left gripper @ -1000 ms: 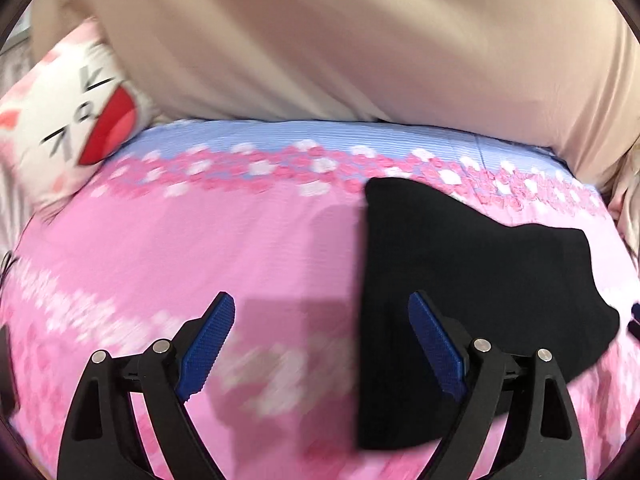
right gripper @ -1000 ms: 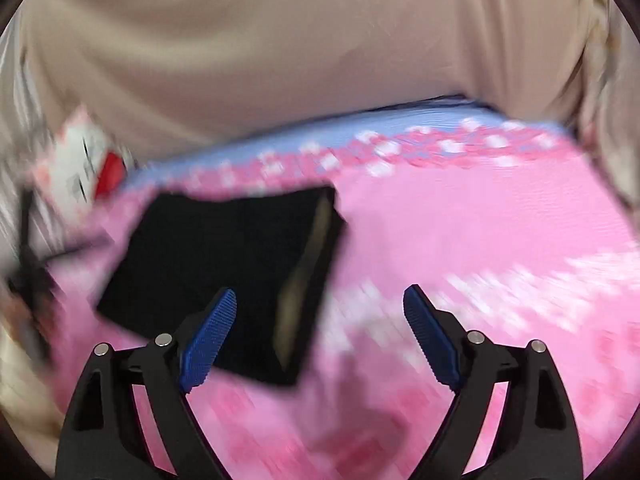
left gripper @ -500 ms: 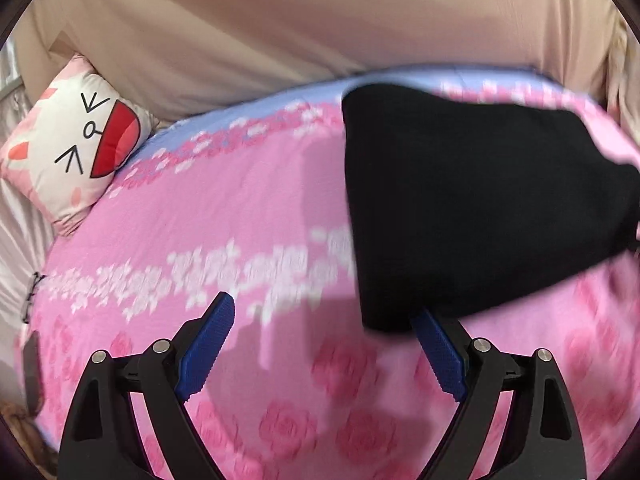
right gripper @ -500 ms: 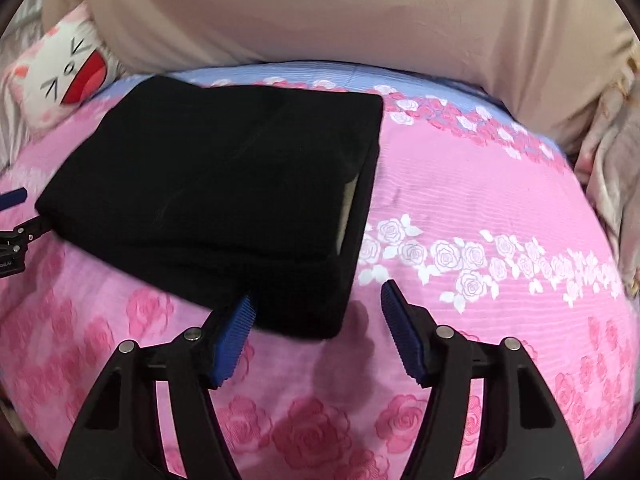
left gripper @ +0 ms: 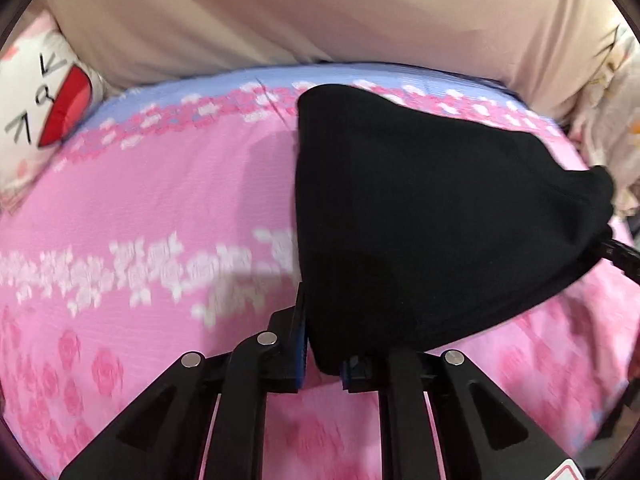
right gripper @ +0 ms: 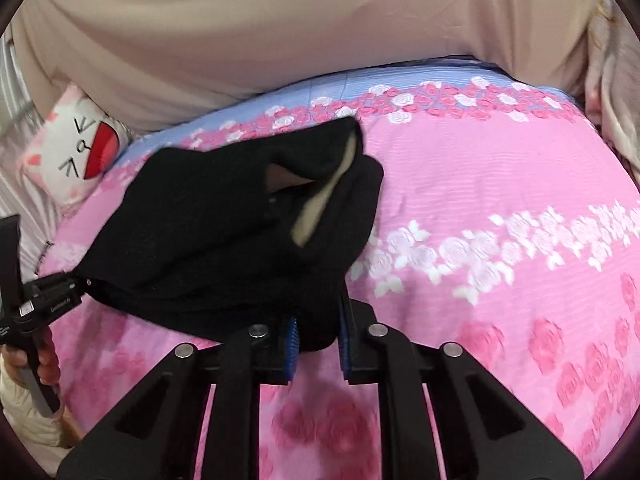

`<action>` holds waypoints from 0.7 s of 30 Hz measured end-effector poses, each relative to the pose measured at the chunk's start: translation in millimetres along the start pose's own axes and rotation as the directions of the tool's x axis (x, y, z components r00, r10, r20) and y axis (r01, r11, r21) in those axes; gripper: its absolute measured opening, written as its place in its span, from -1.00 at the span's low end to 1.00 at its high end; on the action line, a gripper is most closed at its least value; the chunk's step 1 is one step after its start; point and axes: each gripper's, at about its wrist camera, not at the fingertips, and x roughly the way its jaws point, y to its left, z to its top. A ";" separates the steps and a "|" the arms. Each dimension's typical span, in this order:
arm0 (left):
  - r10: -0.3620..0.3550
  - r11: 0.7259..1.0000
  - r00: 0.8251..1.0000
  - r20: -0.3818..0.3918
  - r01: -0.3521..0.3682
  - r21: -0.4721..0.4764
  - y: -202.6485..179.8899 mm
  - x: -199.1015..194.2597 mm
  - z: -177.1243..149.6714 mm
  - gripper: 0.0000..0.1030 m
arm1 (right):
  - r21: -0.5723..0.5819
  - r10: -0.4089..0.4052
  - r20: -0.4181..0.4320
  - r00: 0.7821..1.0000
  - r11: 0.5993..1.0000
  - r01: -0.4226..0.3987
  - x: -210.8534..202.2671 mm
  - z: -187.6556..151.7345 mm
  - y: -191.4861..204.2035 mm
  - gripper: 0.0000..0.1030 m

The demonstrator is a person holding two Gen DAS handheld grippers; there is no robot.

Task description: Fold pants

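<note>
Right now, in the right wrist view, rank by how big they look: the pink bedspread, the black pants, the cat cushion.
1. pink bedspread, spans most of the frame.
2. black pants, pinched at the near corner.
3. cat cushion, smallest, though it lies farther off, so its true size is unsure.

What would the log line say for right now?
step: grip near corners | left gripper: shut on black pants | right gripper: closing on black pants | surface: pink floral bedspread

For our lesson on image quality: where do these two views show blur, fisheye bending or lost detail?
Left wrist view: floral bedsheet smeared by motion blur, black pants a near-featureless mass, dark round vignette at corners. Right wrist view: sharper roses mid-frame, blur near the bottom, bed edge bowed by the fisheye.
</note>
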 end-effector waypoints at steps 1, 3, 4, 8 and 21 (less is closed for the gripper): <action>-0.032 0.999 0.999 -0.012 0.032 -0.005 0.4 -8.9 -6.5 -0.78 | 0.002 -0.003 -0.011 1.000 1.000 0.003 -6.5 -7.4 -1.5 -0.73; -0.061 0.998 0.997 -0.038 0.062 0.010 -6.0 -22.5 -22.3 -0.77 | 0.015 -0.012 -0.036 0.999 1.000 0.012 -12.5 -26.1 -6.1 -0.73; -0.067 0.997 0.996 -0.059 0.068 0.025 -11.0 -26.3 -34.2 -0.77 | 0.021 -0.021 -0.056 0.998 1.000 0.023 -11.1 -34.9 -10.6 -0.73; -0.010 0.998 0.994 -0.104 0.016 0.060 -20.6 -9.9 -64.7 -0.69 | 0.069 0.017 -0.065 0.998 0.998 -0.012 -2.6 -67.4 -26.7 -0.66; -0.072 0.985 0.966 0.248 0.031 0.167 -9.1 -133.3 -12.3 0.27 | -0.045 0.080 0.101 0.992 0.996 -0.076 -75.9 1.0 -18.8 0.65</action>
